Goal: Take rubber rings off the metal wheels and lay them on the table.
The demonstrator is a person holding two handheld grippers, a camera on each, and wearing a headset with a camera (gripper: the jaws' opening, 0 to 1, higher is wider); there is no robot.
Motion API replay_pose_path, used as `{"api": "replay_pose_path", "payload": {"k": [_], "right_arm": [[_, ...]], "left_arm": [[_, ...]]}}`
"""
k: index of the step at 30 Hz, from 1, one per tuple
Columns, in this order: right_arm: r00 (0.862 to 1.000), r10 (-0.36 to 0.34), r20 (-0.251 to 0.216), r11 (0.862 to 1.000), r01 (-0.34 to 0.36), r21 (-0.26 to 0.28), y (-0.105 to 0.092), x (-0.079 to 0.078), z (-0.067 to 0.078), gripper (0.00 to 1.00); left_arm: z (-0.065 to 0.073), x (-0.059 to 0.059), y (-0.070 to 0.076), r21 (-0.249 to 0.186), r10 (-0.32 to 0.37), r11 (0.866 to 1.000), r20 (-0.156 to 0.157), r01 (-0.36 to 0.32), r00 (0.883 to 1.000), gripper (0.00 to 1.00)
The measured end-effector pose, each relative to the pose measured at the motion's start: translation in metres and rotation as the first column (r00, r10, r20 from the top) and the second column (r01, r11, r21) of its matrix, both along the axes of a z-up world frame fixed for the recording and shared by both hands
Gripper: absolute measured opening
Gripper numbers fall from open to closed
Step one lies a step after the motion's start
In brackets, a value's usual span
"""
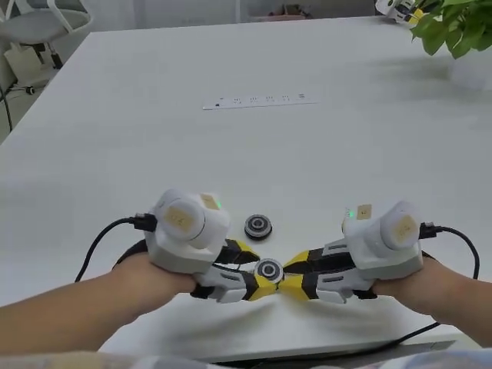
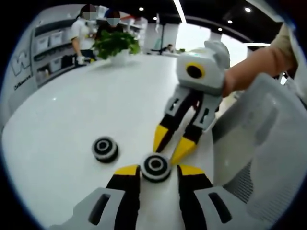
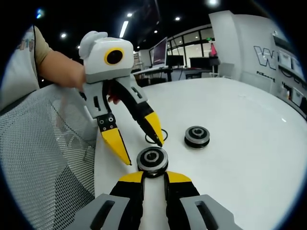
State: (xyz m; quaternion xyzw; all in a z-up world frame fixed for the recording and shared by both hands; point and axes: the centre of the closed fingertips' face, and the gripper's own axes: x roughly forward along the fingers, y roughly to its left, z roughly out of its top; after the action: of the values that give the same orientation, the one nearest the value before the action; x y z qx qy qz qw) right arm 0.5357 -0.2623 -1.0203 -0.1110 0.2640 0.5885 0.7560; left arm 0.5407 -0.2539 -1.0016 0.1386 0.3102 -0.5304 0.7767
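A metal wheel (image 1: 268, 270) with a black rubber ring around it is held just above the table's front edge, between the two grippers' yellow tips. My left gripper (image 1: 257, 281) comes in from the left, its jaws spread across the wheel (image 2: 156, 166) and closed against its sides. From the right, my right gripper (image 1: 288, 278) stands with its jaws narrower, their tips on the near rim of the wheel (image 3: 152, 159). A second ringed wheel (image 1: 258, 226) lies flat on the table just beyond. A thin black loop (image 3: 164, 136) lies behind the left gripper (image 3: 140, 146).
A white power strip (image 1: 260, 101) lies mid-table, far from the work. A potted plant (image 1: 453, 27) stands at the back right corner. A mesh chair (image 3: 48, 158) sits beside the table's front edge. Black cables (image 1: 100, 242) trail from both grippers.
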Motion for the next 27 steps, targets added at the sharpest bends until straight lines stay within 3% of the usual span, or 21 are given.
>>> {"api": "replay_pose_path", "payload": {"k": [5,11,15,17,20,27], "right_arm": [[1.0,-0.005,0.003,1.0,0.005,0.004,0.0002,0.0004,0.0001,0.13],[1.0,-0.011,0.004,1.0,0.011,0.01,0.0003,0.0007,-0.0001,0.13],[1.0,-0.015,0.006,1.0,0.015,0.012,0.0004,0.0009,-0.0001,0.13],[1.0,-0.018,0.005,1.0,0.018,0.013,0.0002,0.0012,-0.0004,0.13],[1.0,-0.025,0.005,1.0,0.025,0.009,0.0004,0.001,-0.0005,0.13],[0.999,-0.043,0.011,0.999,0.044,-0.018,0.0002,-0.0009,-0.0008,0.11]], "left_arm": [[0.0006,-0.0012,-0.0008,0.023,-0.021,1.0,0.045,0.02,0.999,0.23],[-0.0007,0.0018,-0.0017,0.027,-0.01,1.0,0.054,0.008,0.999,0.2],[-0.002,0.0038,-0.0018,0.055,-0.029,0.998,0.105,0.023,0.994,0.15],[-0.0023,0.0029,-0.0019,0.048,-0.017,0.999,0.097,0.012,0.995,0.14],[-0.0026,0.0029,-0.002,0.051,-0.008,0.999,0.118,0.002,0.993,0.14],[-0.002,0.003,-0.0024,0.032,0.028,0.999,0.132,-0.033,0.991,0.14]]}}
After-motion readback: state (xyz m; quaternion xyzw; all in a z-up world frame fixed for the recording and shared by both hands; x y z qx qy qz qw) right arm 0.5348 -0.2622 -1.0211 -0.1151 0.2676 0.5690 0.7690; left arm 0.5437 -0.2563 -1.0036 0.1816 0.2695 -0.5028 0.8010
